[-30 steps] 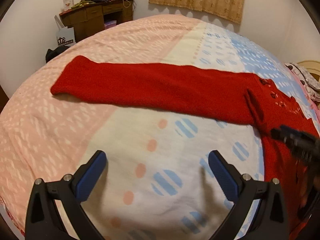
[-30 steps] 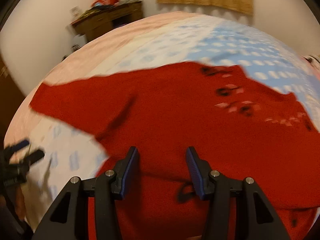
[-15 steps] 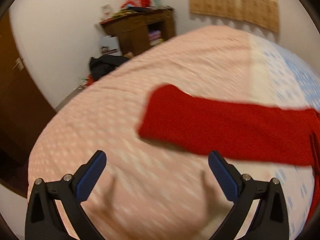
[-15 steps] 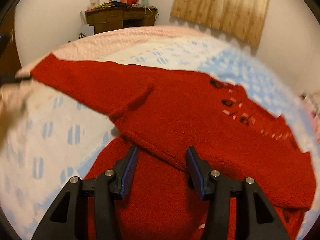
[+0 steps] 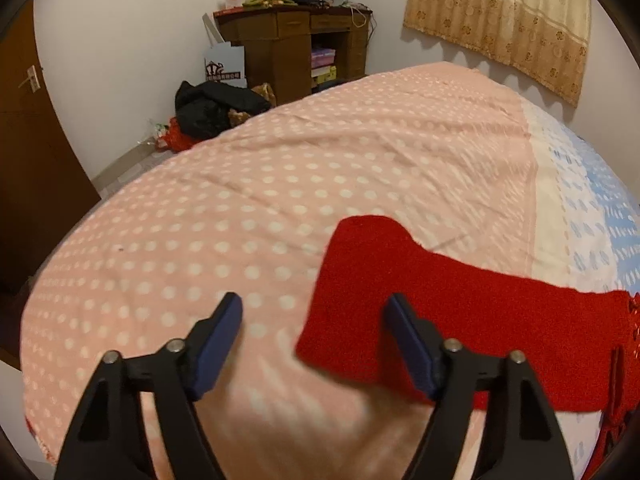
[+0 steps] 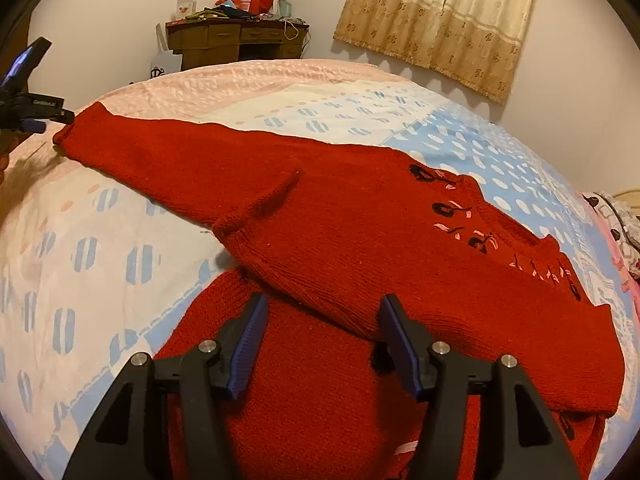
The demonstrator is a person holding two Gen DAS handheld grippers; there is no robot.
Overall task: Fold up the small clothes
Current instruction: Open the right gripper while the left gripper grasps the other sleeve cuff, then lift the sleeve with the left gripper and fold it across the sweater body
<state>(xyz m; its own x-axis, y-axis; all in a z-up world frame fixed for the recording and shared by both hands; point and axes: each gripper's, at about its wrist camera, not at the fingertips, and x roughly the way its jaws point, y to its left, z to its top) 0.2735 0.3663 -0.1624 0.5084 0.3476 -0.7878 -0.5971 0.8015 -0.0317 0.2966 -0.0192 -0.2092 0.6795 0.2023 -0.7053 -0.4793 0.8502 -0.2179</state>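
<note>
My left claw (image 5: 312,320) is spread wide and grips nothing, hanging over the pink dotted part of the bed (image 5: 248,200); its right finger stands over the cuff end of the red sweater's sleeve (image 5: 360,288), though I cannot tell whether it touches the knit. The sleeve runs off to the right and is cut by the edge of that view. My right claw (image 6: 322,326) is open too, about halfway, and empty, poised above the red sweater (image 6: 360,232), which lies flat on the bed with one sleeve stretched out to the left toward my other claw and its body folded over a lower layer of red knit beneath my fingers. Dark flowers with pink leaves are stitched near the neckline; the far shoulder and the hem run behind my claw's frame or out of view. Beyond the bed a dark wooden desk (image 5: 296,44) carries a heap of red and green things too small to make out, with boxes in its open shelf, a white paper bag (image 5: 224,66) beside it, and dark clothes piled on the floor (image 5: 212,108).
</note>
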